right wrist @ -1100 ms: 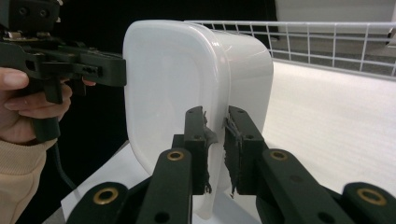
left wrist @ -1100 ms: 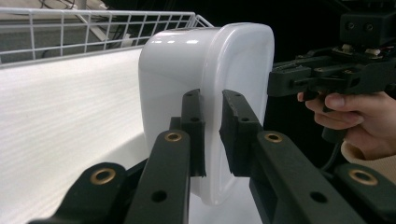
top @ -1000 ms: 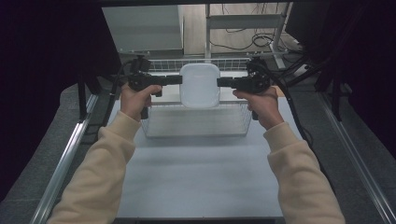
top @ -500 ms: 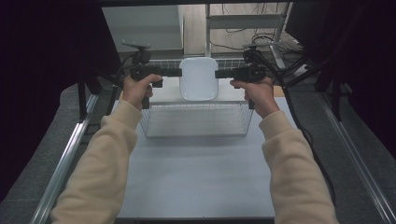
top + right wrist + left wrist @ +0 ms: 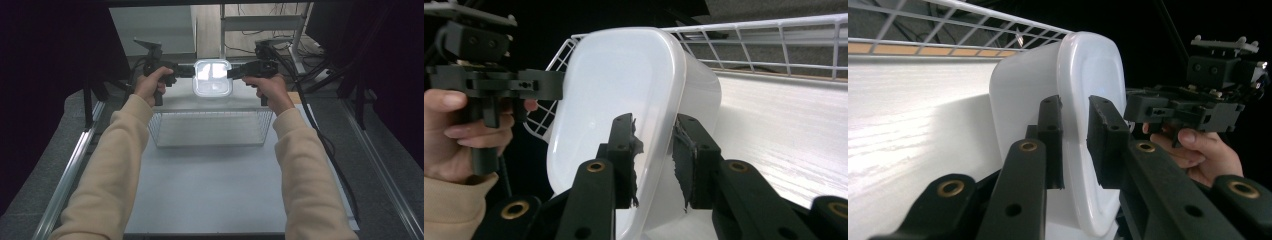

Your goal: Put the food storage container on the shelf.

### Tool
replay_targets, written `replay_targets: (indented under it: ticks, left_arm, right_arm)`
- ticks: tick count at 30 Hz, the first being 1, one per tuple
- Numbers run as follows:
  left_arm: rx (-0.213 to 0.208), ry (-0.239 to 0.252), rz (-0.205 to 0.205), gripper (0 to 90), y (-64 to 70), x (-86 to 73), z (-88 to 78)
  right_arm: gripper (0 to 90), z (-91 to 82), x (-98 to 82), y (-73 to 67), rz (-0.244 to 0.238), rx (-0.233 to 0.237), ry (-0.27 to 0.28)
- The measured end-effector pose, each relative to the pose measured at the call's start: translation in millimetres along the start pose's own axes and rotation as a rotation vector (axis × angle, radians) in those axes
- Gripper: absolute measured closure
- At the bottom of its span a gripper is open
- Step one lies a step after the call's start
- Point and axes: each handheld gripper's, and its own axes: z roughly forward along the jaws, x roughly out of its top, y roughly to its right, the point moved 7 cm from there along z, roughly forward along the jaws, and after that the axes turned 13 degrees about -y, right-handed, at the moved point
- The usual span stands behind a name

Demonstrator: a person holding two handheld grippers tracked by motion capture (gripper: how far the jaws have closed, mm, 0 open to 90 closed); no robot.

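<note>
The white box (image 5: 213, 78) hangs in the air beyond the far rim of the wire basket (image 5: 210, 128), carried between the two grippers, one on each side. In the high view its lid faces up, glare across the top.

Left gripper (image 5: 186, 71) clamps the box's left edge: in the left gripper view its two black jaws pinch the lid rim (image 5: 1079, 125) from either side, one pad on the lid face, one on the body wall. Right gripper (image 5: 235, 73) does the same on the opposite edge; in the right gripper view the jaws close on the rim (image 5: 659, 150), and the pad (image 5: 634, 160) on the lid side looks frayed and torn at its edge.

Each gripper view catches the other hand across the box: the right hand (image 5: 1198, 160) wrapped round its handle, the left hand (image 5: 464, 135) with a cream sleeve (image 5: 449, 210) below it.

Out from there, the basket sits on the pale table (image 5: 210, 195), toward its far half, nothing visible inside it. Both forearms in cream sleeves reach forward from the bottom, either side of the basket. A cable (image 5: 320, 140) trails from the right gripper down along the table's right edge. Beyond the table, a floor with loose cables and a metal frame leg (image 5: 298, 35).
</note>
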Motion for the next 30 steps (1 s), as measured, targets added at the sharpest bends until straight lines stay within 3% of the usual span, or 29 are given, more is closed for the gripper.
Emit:
replay_targets:
  ticks: [7,11,19,20,22,23,25,26,28,30]
  left_arm:
    - [-0.009,0.012,-0.037,74.3,-10.5,4.9,5.5]
    - [-0.002,0.014,-0.05,72.5,-14.5,5.4,7.6]
    - [0.009,0.023,-0.04,69.5,-16.0,4.2,9.2]
    - [0.018,0.027,-0.031,67.5,-15.0,4.1,8.9]
    - [0.042,0.054,-0.016,58.4,-12.1,4.4,6.2]
    - [0.06,0.067,-0.005,52.2,-10.8,4.3,4.0]
    - [0.11,0.09,0.026,48.5,-7.0,2.5,-2.4]
    - [0.11,0.09,0.026,47.8,-7.0,2.5,-2.4]
    - [0.174,0.087,0.073,46.7,-4.3,-1.9,-7.3]
    - [0.204,0.093,0.098,44.7,-0.6,-6.3,-10.8]
  right_arm:
    - [68.0,7.6,4.9,11.4,0.082,0.049,0.015]
    - [67.0,11.4,5.7,15.5,0.107,0.054,0.021]
    - [67.2,12.7,6.0,15.8,0.101,0.041,0.042]
    - [66.5,12.5,5.6,15.1,0.099,0.039,0.044]
    - [55.6,11.7,5.0,13.6,0.09,0.025,0.058]
    - [51.7,9.7,4.2,11.7,0.063,-0.004,0.071]
    - [48.4,6.7,3.1,10.2,0.035,-0.032,0.084]
    - [48.4,6.7,3.1,10.2,0.035,-0.032,0.084]
    - [44.9,2.9,1.2,9.0,0.003,-0.062,0.097]
    - [42.5,-1.6,-1.6,7.5,-0.025,-0.077,0.111]
